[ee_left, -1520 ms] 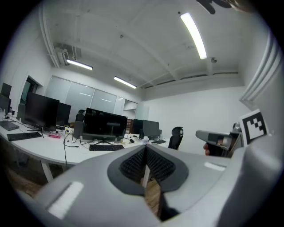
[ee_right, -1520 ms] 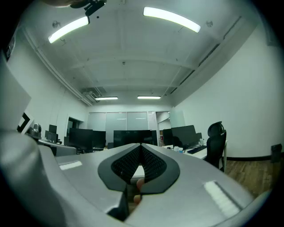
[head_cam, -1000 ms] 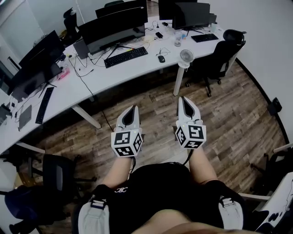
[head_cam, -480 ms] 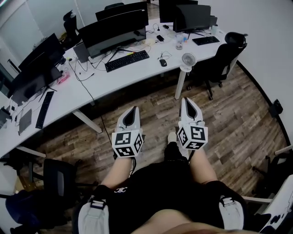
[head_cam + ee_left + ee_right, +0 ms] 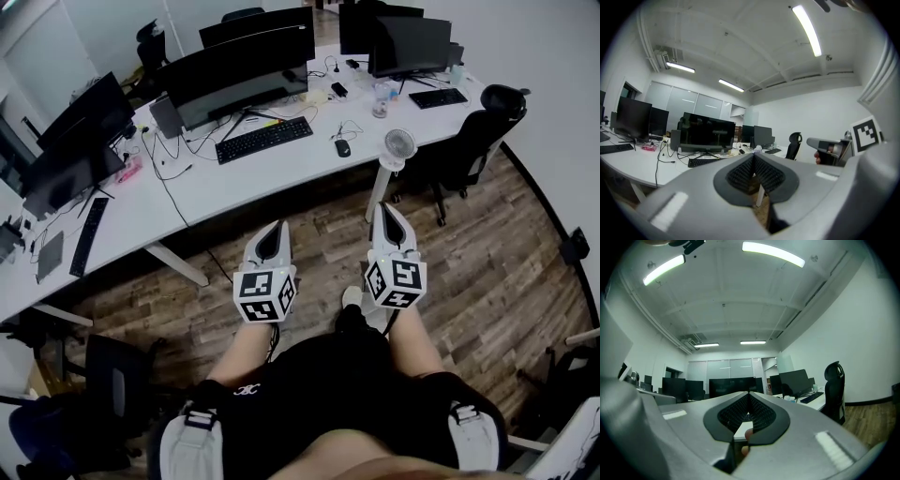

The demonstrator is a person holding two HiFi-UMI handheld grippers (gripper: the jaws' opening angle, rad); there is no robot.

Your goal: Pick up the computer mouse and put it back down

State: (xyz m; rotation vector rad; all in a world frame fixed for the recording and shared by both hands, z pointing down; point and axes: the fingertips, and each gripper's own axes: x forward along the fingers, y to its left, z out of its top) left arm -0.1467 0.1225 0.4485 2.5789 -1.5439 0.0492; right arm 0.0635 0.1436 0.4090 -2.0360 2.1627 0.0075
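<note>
Evidently nothing is in hand yet: both grippers ride empty at waist height because the person stands back from the white bench (image 5: 234, 173), with a stretch of wooden floor (image 5: 309, 234) between them and it. The left gripper (image 5: 275, 231) has its jaws pressed together with nothing between them, tips pointing forward toward the bench. Its forearm runs straight out from the body, and its marker cube faces up to the head camera. On the bench beyond, the keyboard (image 5: 264, 139) lies in front of a wide curved monitor (image 5: 239, 64). The computer mouse (image 5: 343, 147) sits to the keyboard's right, near a small white fan (image 5: 400, 147) at the bench's front edge, well apart from either gripper. The right gripper (image 5: 385, 217) mirrors the left, jaws likewise closed on nothing, held parallel to it and about level. It points roughly toward the mouse, so it looks the better placed of the two to reach for it once the person closes in.
</note>
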